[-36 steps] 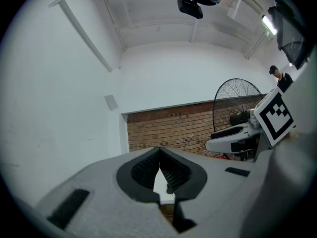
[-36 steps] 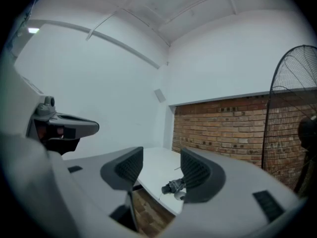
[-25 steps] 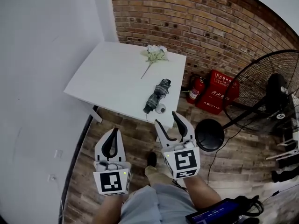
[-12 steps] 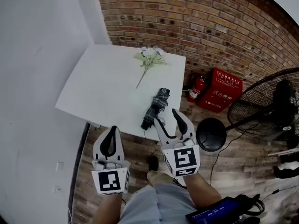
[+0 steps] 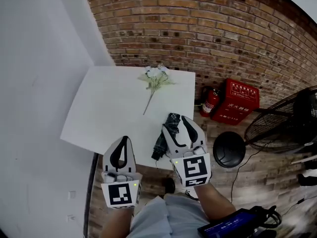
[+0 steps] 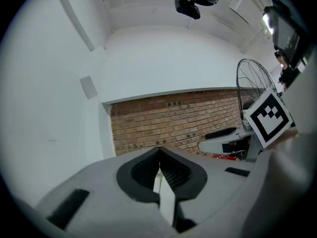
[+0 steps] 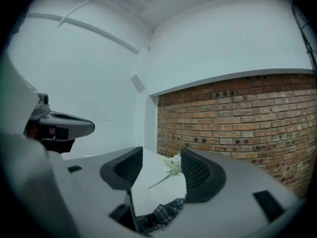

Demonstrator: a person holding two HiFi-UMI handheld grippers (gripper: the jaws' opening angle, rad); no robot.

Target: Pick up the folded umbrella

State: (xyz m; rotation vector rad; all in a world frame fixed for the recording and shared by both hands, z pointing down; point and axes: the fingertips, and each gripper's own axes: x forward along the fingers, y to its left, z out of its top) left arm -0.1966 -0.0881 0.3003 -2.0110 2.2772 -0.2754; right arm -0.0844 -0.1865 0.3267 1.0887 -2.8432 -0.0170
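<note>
The job has only just begun. The folded umbrella [image 5: 159, 147] lies on the white bench [image 5: 114, 108], close to the near edge. Nobody has picked it up yet.

The right gripper [image 5: 176, 125] is the one going for it. Its jaws are about half open and there is nothing in them. From its own view, the umbrella [image 7: 163, 212] is low down in the gap between the two jaws, just under them. The pads do not press on it, and I cannot tell if they touch it at all. Farther out past the jaws lies a flower [image 7: 173, 170].

The left gripper [image 5: 124, 145] has its jaws shut tight, with only a thin crack between them, and it holds nothing. The umbrella is off to the right of those jaws, not in front of them.

I think this much is left to do: the right jaws must go down around the umbrella, squeeze shut on it, and then lift it off the bench.
</note>
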